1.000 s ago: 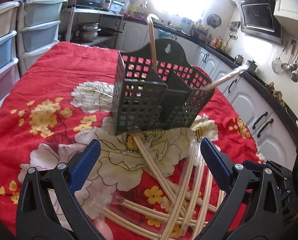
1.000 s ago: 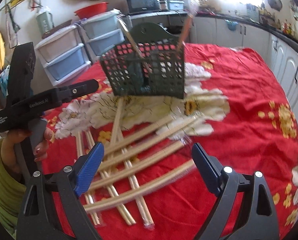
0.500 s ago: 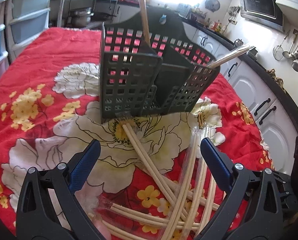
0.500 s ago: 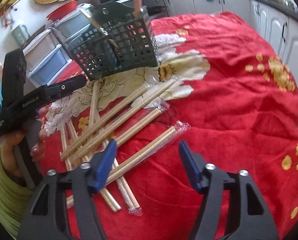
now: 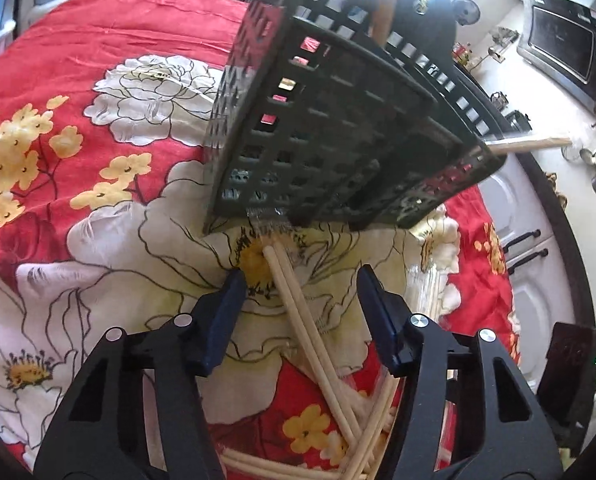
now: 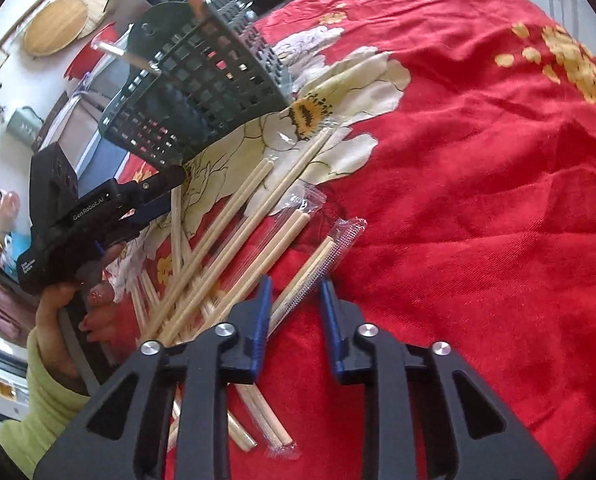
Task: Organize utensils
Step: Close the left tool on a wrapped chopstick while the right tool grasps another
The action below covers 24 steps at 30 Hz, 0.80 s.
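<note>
At bottom centre of each wrist view, both grippers are closing: the right gripper (image 6: 294, 304) straddles a plastic-wrapped pale wooden chopstick pair (image 6: 317, 262), the left gripper (image 5: 298, 296) straddles another wrapped pair (image 5: 294, 300), neither visibly pressed. Beyond, upper centre, stands the dark green lattice plastic utensil basket (image 5: 321, 136) on the red floral tablecloth (image 6: 477, 200).

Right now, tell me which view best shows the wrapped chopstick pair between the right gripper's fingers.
The right wrist view: the wrapped chopstick pair lies between the closing right gripper. The left wrist view doesn't identifiably show it, only other chopsticks.
</note>
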### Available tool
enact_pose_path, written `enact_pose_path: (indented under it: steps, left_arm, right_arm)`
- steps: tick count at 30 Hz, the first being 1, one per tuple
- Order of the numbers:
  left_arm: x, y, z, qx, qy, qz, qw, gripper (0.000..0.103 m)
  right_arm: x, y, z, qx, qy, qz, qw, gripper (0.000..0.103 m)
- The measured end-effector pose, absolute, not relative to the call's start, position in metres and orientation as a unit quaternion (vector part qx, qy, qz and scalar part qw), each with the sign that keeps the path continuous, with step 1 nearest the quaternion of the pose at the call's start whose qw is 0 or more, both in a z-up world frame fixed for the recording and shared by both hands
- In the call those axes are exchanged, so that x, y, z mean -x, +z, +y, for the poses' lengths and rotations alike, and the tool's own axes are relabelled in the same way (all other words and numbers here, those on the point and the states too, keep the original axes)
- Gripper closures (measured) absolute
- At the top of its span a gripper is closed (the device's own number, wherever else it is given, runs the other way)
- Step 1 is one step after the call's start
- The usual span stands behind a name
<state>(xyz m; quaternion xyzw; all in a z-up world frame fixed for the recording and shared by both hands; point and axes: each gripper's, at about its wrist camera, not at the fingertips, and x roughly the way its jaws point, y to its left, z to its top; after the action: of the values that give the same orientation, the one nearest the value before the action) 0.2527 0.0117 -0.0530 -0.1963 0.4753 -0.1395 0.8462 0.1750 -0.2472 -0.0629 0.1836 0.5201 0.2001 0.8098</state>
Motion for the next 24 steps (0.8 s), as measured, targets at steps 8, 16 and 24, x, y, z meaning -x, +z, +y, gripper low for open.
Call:
enact_pose_path:
  steps: [8, 16, 24]
  left_arm:
    - [-0.263, -0.058, 0.022, 0.208, -0.13, 0.487, 0.838, 0.081]
    - [-0.263, -0.062, 0.032, 0.228, -0.135, 0.486, 0.833, 0.095]
    - [-0.25, -0.044, 0.043, 0.253, -0.15, 0.453, 0.842, 0.097]
  right_arm:
    - [-0.177, -0.066, -0.261, -0.214, 0.202, 0.521, 0.801, 0.09]
    - [-0.181, -0.061, -0.262, -0.214, 0.193, 0.515, 0.807, 0.095]
    - [-0.18, -0.045, -0.264, -0.206, 0.194, 0.493, 0.823, 0.096]
